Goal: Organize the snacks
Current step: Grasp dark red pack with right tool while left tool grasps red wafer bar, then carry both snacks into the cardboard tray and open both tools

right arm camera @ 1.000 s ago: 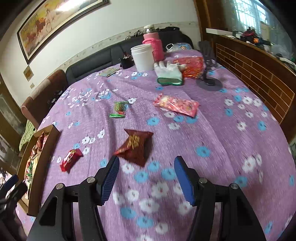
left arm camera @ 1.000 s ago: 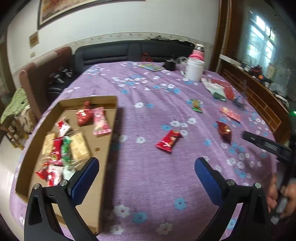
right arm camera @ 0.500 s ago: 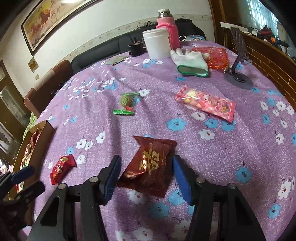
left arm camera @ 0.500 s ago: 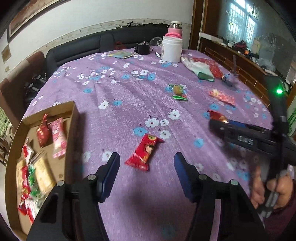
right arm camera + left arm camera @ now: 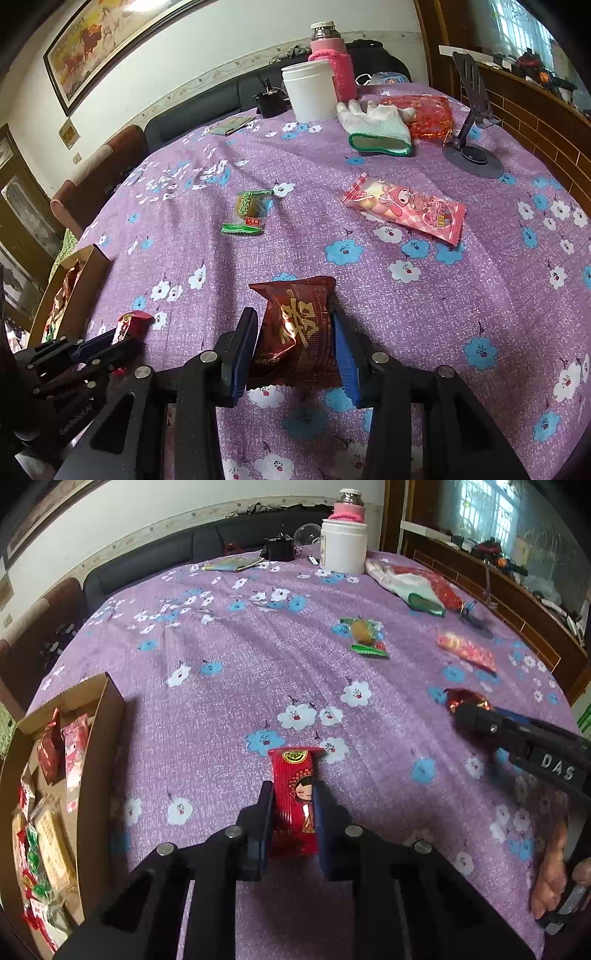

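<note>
The left tongs have just been closing and now pinch a red snack packet with a cartoon girl printed on it, both blue pads pressed flat against its long sides. The packet lies lengthwise between them on the purple flowered cloth of the worktop.

The right tongs have also just been closing. They stand at a middling width on either side of a dark red snack bag with gold characters. The left pad touches the bag's edge; on the other side the pad looks to be against the wrapper too, though the crumpled foil makes that hard to judge.

At the left edge of the worktop sits a cardboard box that already holds a mix of red, pink, green and tan packets. Loose on the cloth farther back lie a green-wrapped snack and a long pink packet, well apart from each other. Behind them are a white tub, a pink-sleeved bottle, a white glove with a green cuff and a phone stand.
</note>
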Tool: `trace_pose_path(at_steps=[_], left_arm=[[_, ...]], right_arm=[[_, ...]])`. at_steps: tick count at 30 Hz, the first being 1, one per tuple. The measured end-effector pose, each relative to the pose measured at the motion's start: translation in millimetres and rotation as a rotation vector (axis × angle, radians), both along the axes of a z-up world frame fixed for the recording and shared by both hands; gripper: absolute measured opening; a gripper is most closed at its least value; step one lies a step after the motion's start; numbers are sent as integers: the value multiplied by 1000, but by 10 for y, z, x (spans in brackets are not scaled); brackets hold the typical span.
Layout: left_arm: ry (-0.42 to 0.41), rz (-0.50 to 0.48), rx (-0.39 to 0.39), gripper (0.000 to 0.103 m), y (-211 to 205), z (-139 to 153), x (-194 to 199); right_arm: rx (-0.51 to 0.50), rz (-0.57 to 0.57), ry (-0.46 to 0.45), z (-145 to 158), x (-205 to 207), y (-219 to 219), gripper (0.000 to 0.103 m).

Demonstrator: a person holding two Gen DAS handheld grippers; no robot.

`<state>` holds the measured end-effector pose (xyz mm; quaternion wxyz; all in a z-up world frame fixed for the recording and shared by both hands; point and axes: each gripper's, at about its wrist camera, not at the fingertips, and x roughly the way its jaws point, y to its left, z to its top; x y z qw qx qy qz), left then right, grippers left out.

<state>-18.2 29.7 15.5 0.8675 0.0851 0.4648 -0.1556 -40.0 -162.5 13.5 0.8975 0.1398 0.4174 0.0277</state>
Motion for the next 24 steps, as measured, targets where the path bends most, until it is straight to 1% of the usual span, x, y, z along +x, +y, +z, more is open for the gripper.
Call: trace_pose_path(at_steps=[3,4,5,11,12,14,18,21,24], left_arm=[[-10,20,-37,19,68,92,-81],[-14,20,-52,19,87,131,-112],[-18,21,-68,19,110,180,-153],[-39,49,-180,19,364,451,-436],[-41,59,-214,19,463,506,-504],[-52,82,-257,19,631,590,-618],[-80,130,-326,19,1039,762,-835],[-123,187,-327,19,1393,872,-986],[-160,261,-294,19,1732,904,-1085]], right_arm=[[-13,2,-13,16,-14,14,41],[-14,3,-17,23,-17,16,34],[-14,8,-23,32,-23,20,31],[-23,9,-30,31,-39,29,30],[-19,11,-32,31,-44,26,30],[-20,6,-34,30,-56,22,30],[-34,-12,-45,82,-84,29,30],[-23,-5,-62,222,-166,74,30],[0,35,-91,442,-279,220,30]])
